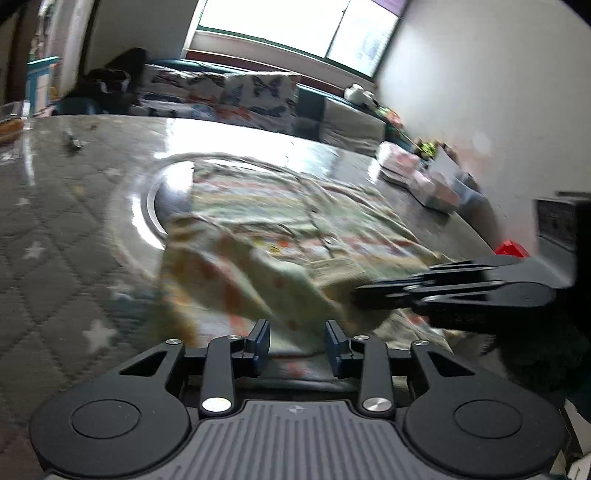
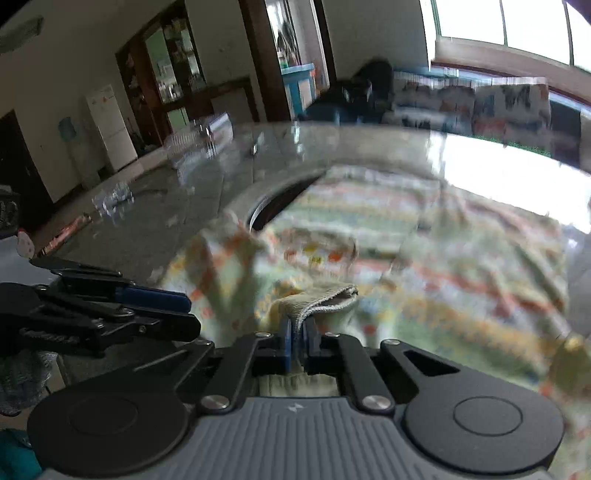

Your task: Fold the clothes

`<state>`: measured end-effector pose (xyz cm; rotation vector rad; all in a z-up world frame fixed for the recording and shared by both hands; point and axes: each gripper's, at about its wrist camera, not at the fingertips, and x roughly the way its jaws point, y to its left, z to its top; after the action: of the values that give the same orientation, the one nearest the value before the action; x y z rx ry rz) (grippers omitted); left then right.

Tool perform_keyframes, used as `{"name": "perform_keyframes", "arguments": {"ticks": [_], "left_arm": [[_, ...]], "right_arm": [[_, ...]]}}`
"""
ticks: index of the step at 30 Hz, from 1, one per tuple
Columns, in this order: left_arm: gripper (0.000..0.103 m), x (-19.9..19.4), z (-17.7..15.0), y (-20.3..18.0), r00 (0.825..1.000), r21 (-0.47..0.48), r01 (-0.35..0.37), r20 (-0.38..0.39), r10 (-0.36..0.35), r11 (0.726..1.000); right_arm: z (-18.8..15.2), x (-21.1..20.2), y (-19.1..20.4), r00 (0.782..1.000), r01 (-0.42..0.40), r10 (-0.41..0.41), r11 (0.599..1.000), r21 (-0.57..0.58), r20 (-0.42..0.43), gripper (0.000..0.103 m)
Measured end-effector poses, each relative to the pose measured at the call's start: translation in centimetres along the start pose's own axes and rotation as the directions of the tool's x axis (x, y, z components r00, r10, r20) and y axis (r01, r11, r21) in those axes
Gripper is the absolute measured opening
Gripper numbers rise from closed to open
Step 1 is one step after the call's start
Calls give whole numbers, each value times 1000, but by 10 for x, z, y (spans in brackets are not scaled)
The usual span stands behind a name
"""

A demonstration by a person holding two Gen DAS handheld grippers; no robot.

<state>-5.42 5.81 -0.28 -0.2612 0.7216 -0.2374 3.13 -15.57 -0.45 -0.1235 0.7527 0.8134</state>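
At the centre of both wrist views, a pale patterned garment [image 1: 280, 236] lies spread over a glossy grey table [image 1: 74, 221], partly covering a round inset ring [image 1: 155, 206] in the tabletop; the cloth, striped and dotted in orange, yellow and green, is blurred by motion in both frames. At the bottom centre of the right wrist view, the right gripper [image 2: 298, 345] is clamped on a ribbed cuff [image 2: 325, 295] of the garment, its blue pads pressed close together with the fabric between them; the cuff rises just above the fingertips and folds to the right. At the bottom centre of the left wrist view, the left gripper [image 1: 297, 345] stands with its jaws apart; a raised fold of the garment sits between and just beyond the blue pads, but whether they touch it cannot be told. In the right middle of that same view the right gripper appears from the side, black and closed on a bunched edge of cloth. In the lower left of the right wrist view the left gripper shows side-on, just beside the garment's near edge. At the right middle of the left view, a stack of pink and white packets [image 1: 424, 177] rests on the table; a window [image 1: 288, 26] glares at the top centre; a sofa with butterfly-print cushions [image 1: 255, 92] stands beyond the table.
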Motion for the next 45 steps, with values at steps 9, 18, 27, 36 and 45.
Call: {"name": "perform_keyframes", "arguments": {"ticks": [9, 18, 27, 36, 45], "left_arm": [[41, 4, 7, 10, 999, -9, -42, 20, 43, 999], [41, 15, 17, 13, 998, -3, -61, 11, 61, 998], [39, 47, 41, 1, 1000, 18, -3, 19, 2, 1000], [31, 72, 42, 26, 996, -13, -90, -24, 90, 996], [32, 59, 49, 10, 998, 19, -57, -1, 57, 998]], "right_arm": [[22, -54, -4, 975, 156, -146, 987, -47, 168, 5], [1, -51, -29, 967, 240, -240, 971, 8, 81, 5], [-7, -48, -40, 962, 259, -264, 963, 68, 65, 5], [-21, -34, -57, 963, 270, -271, 956, 115, -4, 7], [-10, -38, -60, 952, 297, -303, 948, 114, 45, 11]]}}
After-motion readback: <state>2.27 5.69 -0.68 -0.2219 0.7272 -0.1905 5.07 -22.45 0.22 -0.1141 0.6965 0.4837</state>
